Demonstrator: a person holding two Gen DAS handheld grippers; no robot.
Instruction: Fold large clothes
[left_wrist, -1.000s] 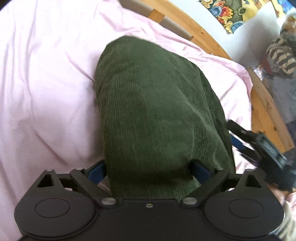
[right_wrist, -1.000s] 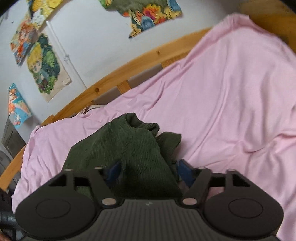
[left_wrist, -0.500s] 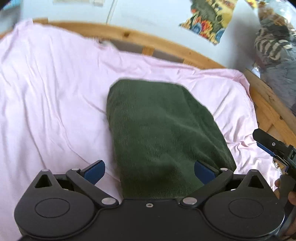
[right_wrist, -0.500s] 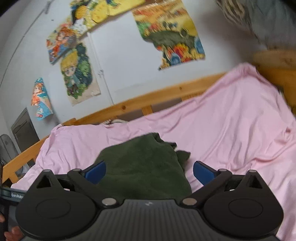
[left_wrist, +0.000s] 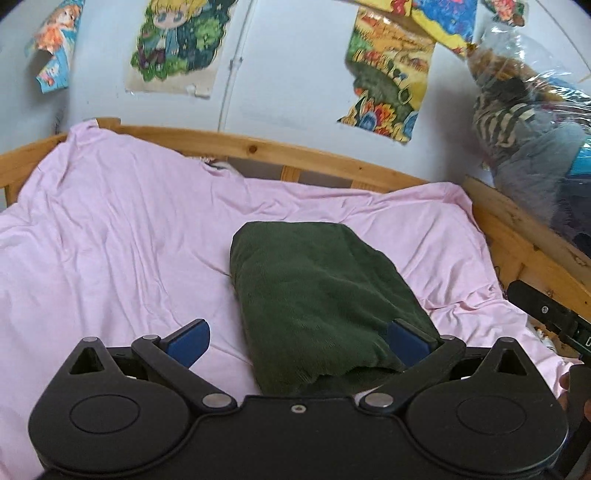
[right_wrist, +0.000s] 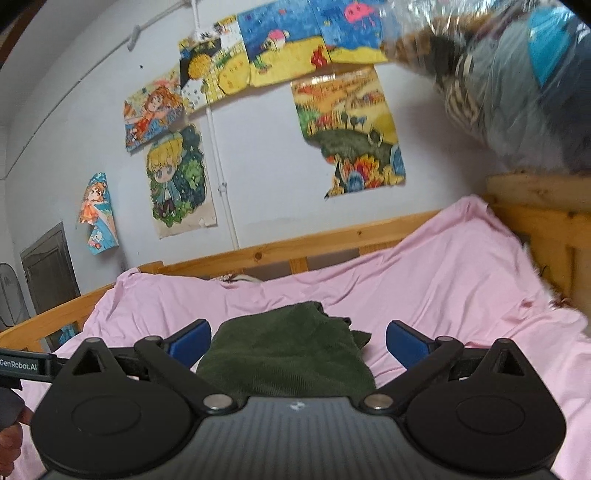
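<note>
A dark green corduroy garment (left_wrist: 314, 295) lies folded in a compact bundle on the pink bed sheet (left_wrist: 110, 240). My left gripper (left_wrist: 299, 338) is open and empty above the bundle's near end; its right blue finger (left_wrist: 408, 339) overlaps the cloth in view. In the right wrist view the same garment (right_wrist: 288, 350) lies between and beyond my right gripper's (right_wrist: 298, 341) open blue fingers, which hold nothing. The right gripper's body (left_wrist: 546, 314) shows at the right edge of the left wrist view.
A wooden bed frame (left_wrist: 295, 155) runs along the far side and right side (left_wrist: 524, 236). A plastic-wrapped pile of clothes (left_wrist: 528, 122) sits at the right. Posters hang on the wall (right_wrist: 347, 122). The pink sheet is wrinkled around the bundle.
Both grippers opened and let go of the green garment, then pulled back and tilted up. The garment now lies folded on the sheet.
</note>
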